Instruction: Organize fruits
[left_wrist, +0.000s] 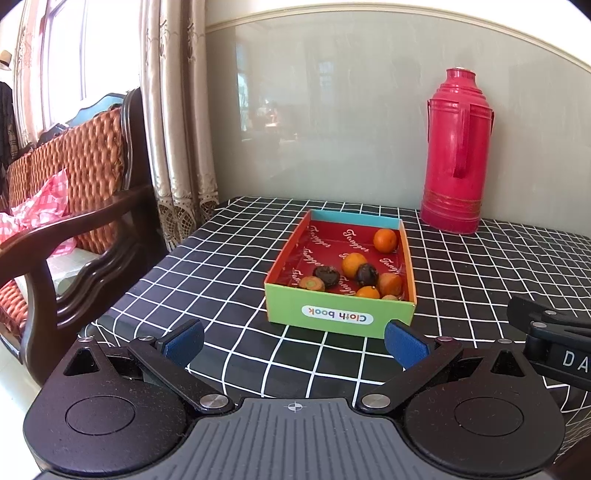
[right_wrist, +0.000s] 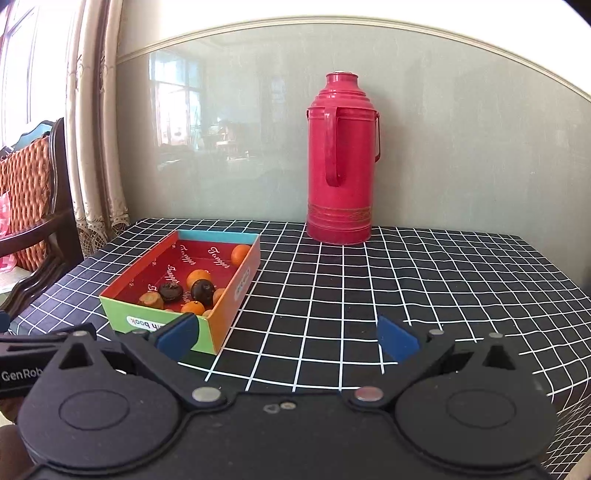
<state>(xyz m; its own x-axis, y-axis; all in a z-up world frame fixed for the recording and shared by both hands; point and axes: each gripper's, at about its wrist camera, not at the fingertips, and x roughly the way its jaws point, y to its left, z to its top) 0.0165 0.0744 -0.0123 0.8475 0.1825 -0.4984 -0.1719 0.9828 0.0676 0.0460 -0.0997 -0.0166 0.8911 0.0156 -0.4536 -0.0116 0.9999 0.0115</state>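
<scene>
Open shallow cardboard box (left_wrist: 340, 319) with red lining on checked tablecloth, holding several oranges (left_wrist: 385, 240) and two dark fruits (left_wrist: 367, 274), clustered near front

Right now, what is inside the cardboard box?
The cardboard box holds small oranges, two dark fruits and a cut carrot piece. Its near wall hides items along the front edge.

Light: bright daylight, src = window (left_wrist: 62, 62) at left, blown out to white.
Glare: glossy wall panel (right_wrist: 258, 147) mirrors window + room, hazy.
Shadows: soft, faint on checked cloth (right_wrist: 406, 295).
Distortion: strong fisheye, wall trim bows, dark corners.
Focus: mid-scene sharp; edges slightly soft, w/ mild compression noise.
</scene>
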